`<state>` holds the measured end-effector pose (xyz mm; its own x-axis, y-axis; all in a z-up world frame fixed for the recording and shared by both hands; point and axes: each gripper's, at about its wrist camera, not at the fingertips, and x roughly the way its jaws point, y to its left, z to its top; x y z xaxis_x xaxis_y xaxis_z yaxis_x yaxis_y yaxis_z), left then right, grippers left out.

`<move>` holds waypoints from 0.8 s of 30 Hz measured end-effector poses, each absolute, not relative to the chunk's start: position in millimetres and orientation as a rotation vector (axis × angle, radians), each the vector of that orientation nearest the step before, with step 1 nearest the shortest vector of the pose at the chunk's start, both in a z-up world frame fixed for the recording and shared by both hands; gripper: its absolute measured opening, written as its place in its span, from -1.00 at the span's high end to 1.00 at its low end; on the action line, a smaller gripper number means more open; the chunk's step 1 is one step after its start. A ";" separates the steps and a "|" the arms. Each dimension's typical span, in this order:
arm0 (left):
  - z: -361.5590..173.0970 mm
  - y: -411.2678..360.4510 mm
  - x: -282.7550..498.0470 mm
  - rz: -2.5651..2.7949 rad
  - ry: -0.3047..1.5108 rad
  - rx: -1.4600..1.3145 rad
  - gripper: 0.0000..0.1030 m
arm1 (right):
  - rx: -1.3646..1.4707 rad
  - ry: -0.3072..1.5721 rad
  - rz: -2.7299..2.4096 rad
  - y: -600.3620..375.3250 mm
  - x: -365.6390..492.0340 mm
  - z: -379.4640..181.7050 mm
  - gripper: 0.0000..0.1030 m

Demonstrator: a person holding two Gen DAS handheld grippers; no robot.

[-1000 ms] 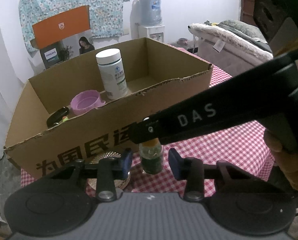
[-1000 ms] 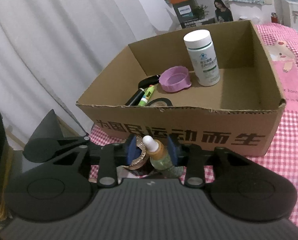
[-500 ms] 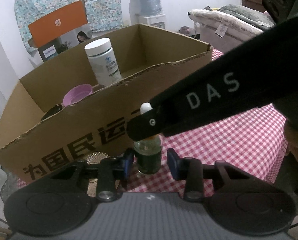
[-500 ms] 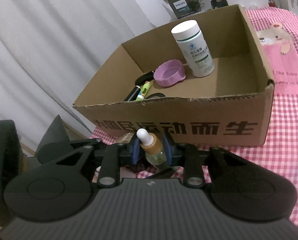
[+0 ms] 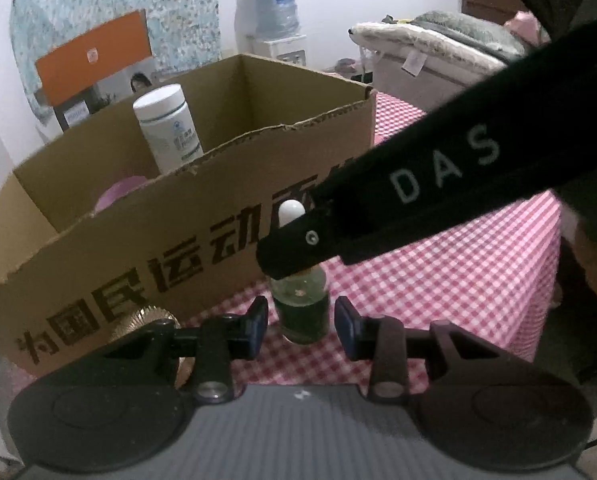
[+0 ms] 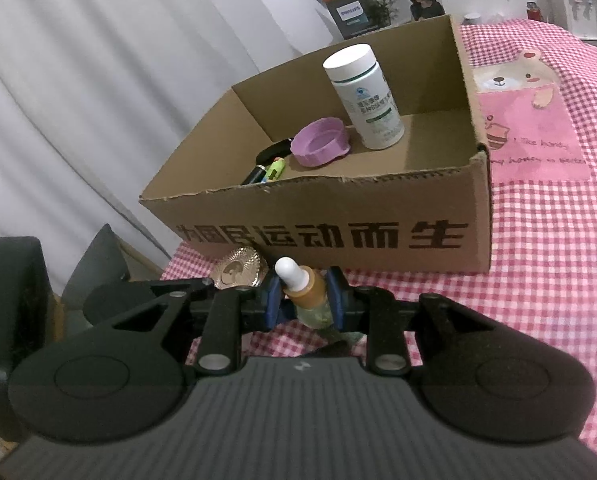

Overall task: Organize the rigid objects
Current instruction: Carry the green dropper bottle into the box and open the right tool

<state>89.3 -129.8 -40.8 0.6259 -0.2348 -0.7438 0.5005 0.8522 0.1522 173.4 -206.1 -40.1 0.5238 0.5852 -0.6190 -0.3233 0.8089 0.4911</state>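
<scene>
A small dropper bottle with a white tip, amber neck and greenish glass body is clamped at the neck between my right gripper's blue pads, just in front of the cardboard box. In the left wrist view the same dropper bottle stands on the checked cloth. My left gripper is open, one pad on each side of the bottle's lower body with slim gaps. The right gripper's black finger crosses in from the right over the neck.
The box holds a white pill bottle, a purple lid and some dark and green pens. A gold fluted disc lies by its front left corner. The pink checked tablecloth stretches right; a white curtain hangs left.
The right gripper's pads have closed onto the bottle's neck. Both cameras have drifted lower, so the box front looms larger in the left wrist view.
</scene>
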 end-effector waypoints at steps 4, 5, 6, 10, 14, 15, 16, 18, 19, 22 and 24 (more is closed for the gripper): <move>-45.8 -136.9 93.1 -0.433 0.775 0.397 0.31 | 0.341 0.861 0.553 -206.5 173.2 -40.5 0.55; -46.4 -137.7 93.5 -0.433 0.769 0.401 0.31 | 0.338 0.859 0.551 -206.2 173.1 -40.2 0.55; -46.5 -138.8 95.0 -0.432 0.767 0.399 0.31 | 0.330 0.857 0.546 -205.8 172.9 -39.6 0.55; -46.2 -138.8 94.8 -0.433 0.766 0.389 0.33 | 0.322 0.857 0.539 -206.0 172.1 -37.8 0.56; -38.6 -138.2 87.6 -0.432 0.753 0.385 0.33 | 0.308 0.849 0.543 -205.8 165.4 -31.4 0.56; -34.4 -137.3 84.5 -0.433 0.749 0.384 0.33 | 0.308 0.845 0.546 -206.2 163.8 -28.8 0.56; -30.4 -136.5 82.1 -0.435 0.746 0.382 0.33 | 0.307 0.841 0.551 -206.5 161.7 -24.8 0.56; -18.2 -133.1 76.2 -0.442 0.729 0.374 0.33 | 0.303 0.824 0.563 -206.8 157.5 -14.2 0.56; -9.6 -131.3 73.0 -0.444 0.714 0.376 0.33 | 0.300 0.815 0.570 -206.6 155.9 -8.8 0.56; 13.5 -127.2 68.3 -0.447 0.667 0.385 0.33 | 0.287 0.766 0.611 -208.1 152.9 15.8 0.56; 30.8 -124.2 70.2 -0.455 0.639 0.380 0.33 | 0.274 0.728 0.630 -208.7 154.1 33.0 0.56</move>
<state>70.2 -124.2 30.8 0.7114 -0.2858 -0.6421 0.5135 0.8351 0.1972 154.1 -208.7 33.0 0.5737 0.6216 -0.5334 -0.4384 0.7831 0.4411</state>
